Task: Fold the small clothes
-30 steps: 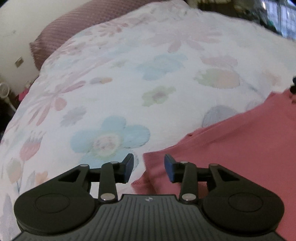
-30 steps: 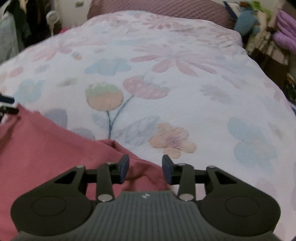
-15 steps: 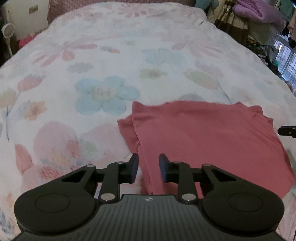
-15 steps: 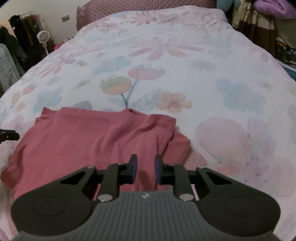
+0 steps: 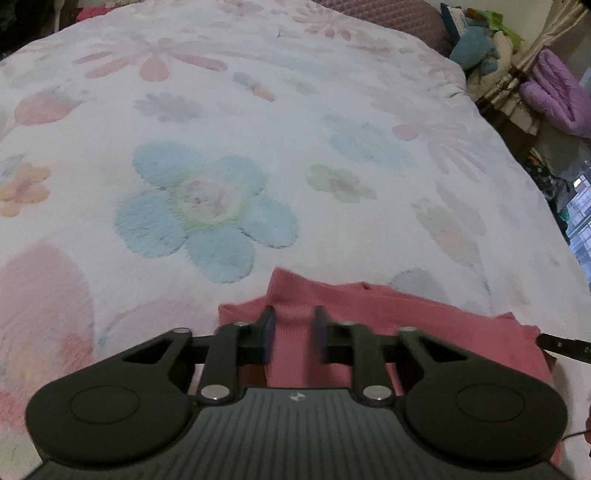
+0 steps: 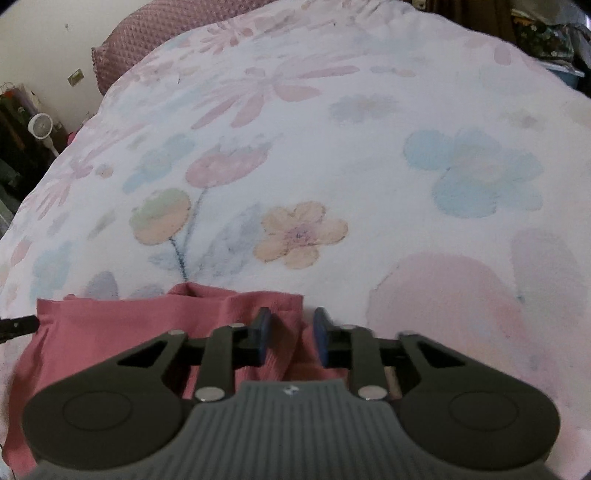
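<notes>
Pinching now: we've brought both sets of jaws in from half open, left gripper (image 5: 293, 334) and right gripper (image 6: 290, 338) each gripping the pink garment (image 5: 406, 314) lying on the bed (image 5: 332, 129), so we judge the fold can begin.

Open floral bedspread (image 5: 295, 122) ahead, pillow (image 6: 155, 33) beyond

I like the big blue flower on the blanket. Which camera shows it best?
The left wrist view: the blue flower sits whole and close, mid-blanket, just beyond the pink garment. The right wrist view shows a blue flower off to the right, paler; whether it is the same one is unclear.
</notes>
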